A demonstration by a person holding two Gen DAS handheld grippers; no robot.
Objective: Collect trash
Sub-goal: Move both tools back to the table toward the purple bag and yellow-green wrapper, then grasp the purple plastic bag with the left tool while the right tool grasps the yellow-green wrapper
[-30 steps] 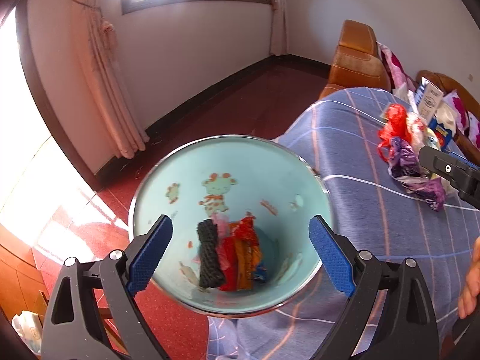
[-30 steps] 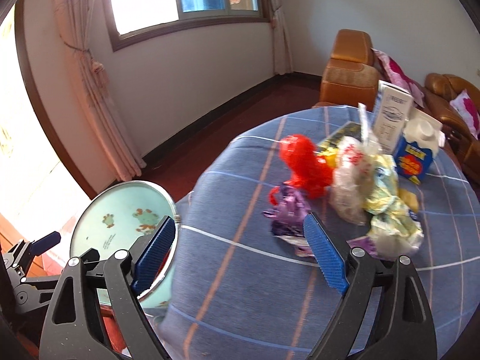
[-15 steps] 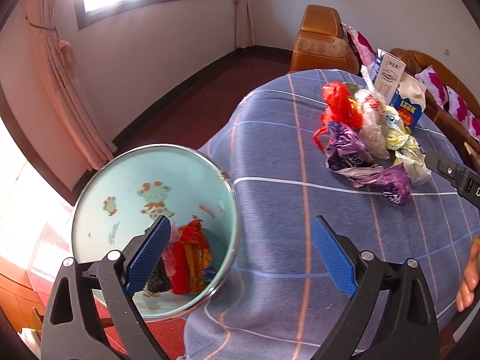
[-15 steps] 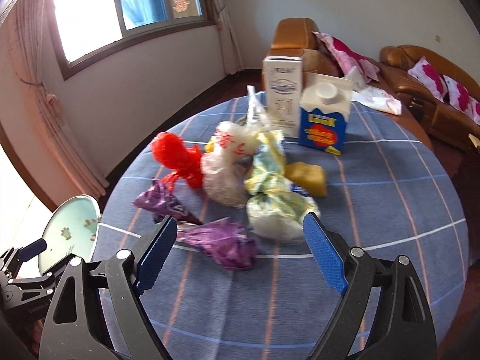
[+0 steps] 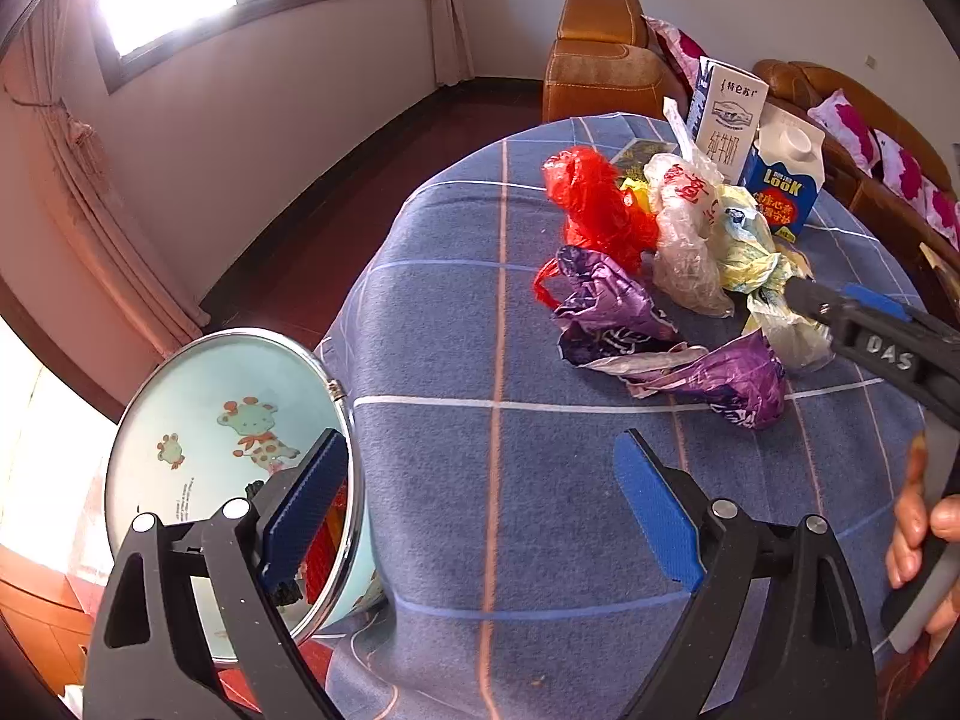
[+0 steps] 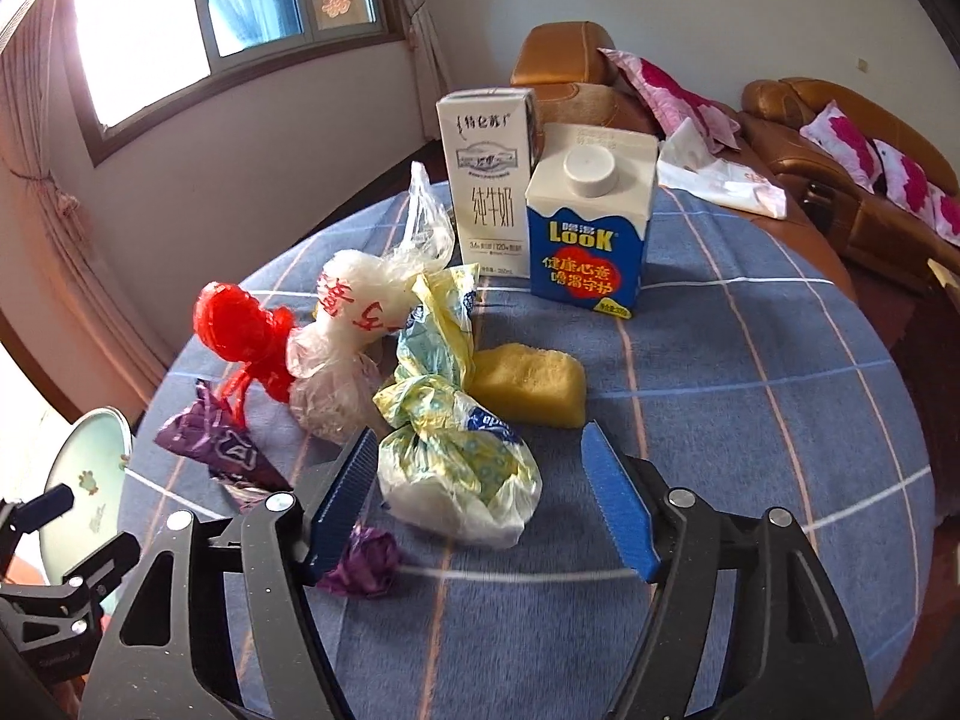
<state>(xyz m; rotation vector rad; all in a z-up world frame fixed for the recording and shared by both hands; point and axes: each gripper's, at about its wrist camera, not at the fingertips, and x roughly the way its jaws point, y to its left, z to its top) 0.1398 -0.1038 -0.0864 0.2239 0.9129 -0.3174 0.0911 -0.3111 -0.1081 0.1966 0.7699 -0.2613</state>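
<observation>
Straddling the knotted yellow-and-white plastic bag, the right gripper had just been drawing its jaws inward; the bag sat between the blue pads, though whether the left pad touched it was hard to tell, and the right pad stood clear of it. Around that bag on the blue checked tablecloth lay the rest of the trash: a red bag, a clear bag with red print, crumpled purple wrappers and a yellow sponge. Behind them a white milk carton and a blue carton stood upright side by side. The left gripper hung with its jaws wide apart and nothing between them, over bare cloth near the table's edge. Just beside that edge stood the pale blue bin, with some coloured scraps inside it. A person's hand gripped the right tool's handle at the picture's right border.
</observation>
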